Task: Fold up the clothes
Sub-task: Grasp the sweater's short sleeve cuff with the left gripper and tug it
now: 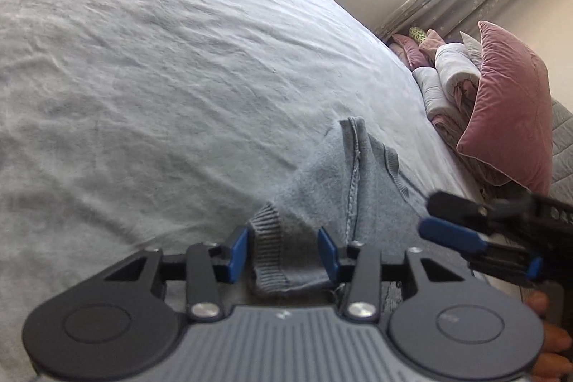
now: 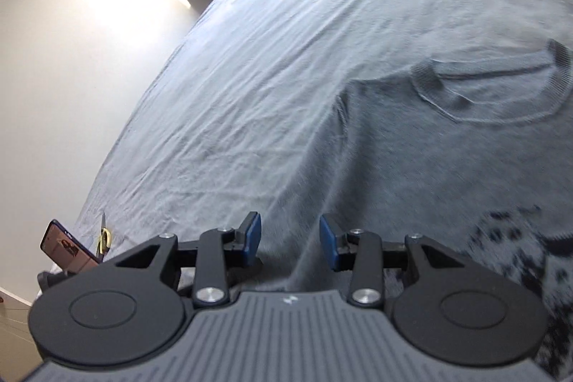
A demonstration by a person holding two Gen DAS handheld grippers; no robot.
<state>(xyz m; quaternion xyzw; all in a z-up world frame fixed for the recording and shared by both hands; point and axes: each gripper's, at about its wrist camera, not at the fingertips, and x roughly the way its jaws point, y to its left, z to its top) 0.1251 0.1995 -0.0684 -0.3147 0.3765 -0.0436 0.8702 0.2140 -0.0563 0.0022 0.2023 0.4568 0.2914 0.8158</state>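
Right now a grey knitted sweater (image 1: 343, 188) lies spread on the pale grey bedsheet (image 1: 143, 67), and everything else sits around it. Its ribbed cuff (image 1: 268, 246) lies between the blue pads of the left gripper (image 1: 283, 255); the jaws stand partly apart, with the pad on one side close against the rib and a small gap on the other, so I cannot tell whether the cloth is truly pinched. From the cuff, a stitched seam runs up the sleeve away from the camera. Just beside the sweater, on its far side from the left gripper, the right gripper (image 1: 454, 221) shows in the left wrist view, blurred. In its own view, the right gripper (image 2: 290, 240) hangs over the sweater's body with its jaws partly apart and nothing between the pads. Beyond it, the ribbed neckline (image 2: 501, 85) lies flat, and a black-and-white speckled pattern (image 2: 530, 260) covers the near part of the knit. Past the sweater, at the edge of the bed, a pink cushion (image 1: 508, 110) leans on rolled bedding (image 1: 451, 74). A phone (image 2: 68, 247) stands at the bed's other edge.
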